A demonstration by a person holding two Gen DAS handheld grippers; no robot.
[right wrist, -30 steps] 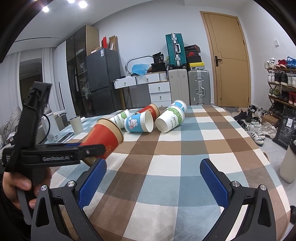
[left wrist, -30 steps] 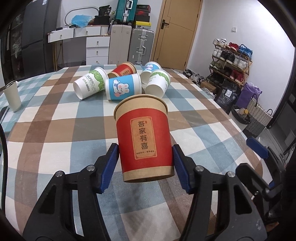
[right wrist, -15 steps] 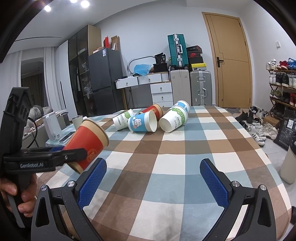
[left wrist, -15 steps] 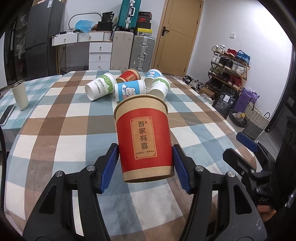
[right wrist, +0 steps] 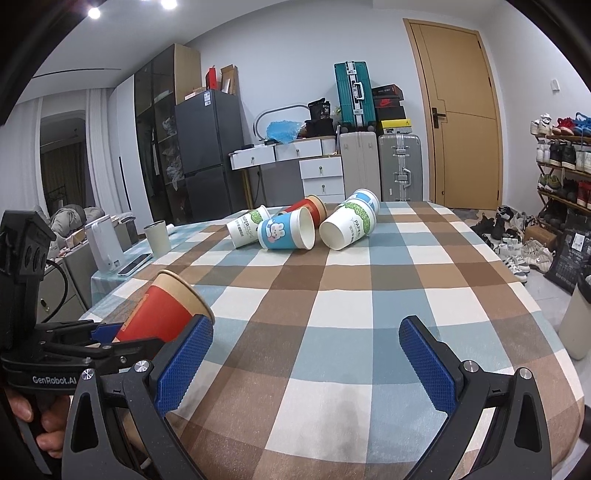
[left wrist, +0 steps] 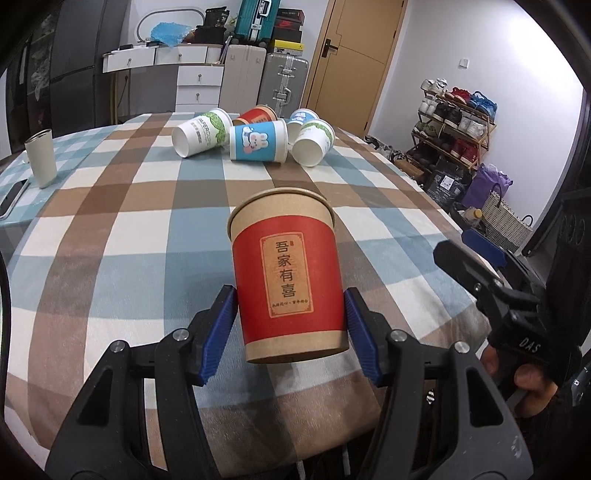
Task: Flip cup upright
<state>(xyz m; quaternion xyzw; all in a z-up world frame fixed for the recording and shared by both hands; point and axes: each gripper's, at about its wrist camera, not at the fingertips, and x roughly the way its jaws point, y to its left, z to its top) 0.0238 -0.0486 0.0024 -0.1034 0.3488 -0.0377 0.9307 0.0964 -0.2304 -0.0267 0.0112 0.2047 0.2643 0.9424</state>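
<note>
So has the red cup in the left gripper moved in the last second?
Yes. In the right wrist view the red cup has dropped lower and toward the table's near edge, farther from the fixed cluster of tipped cups.

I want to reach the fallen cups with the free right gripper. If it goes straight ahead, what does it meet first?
Probably the white green-print cup lying on its side; only bare tablecloth lies before it, though depth is uncertain.

White walls, a tan door, dark fridge, ceiling spotlights
</note>
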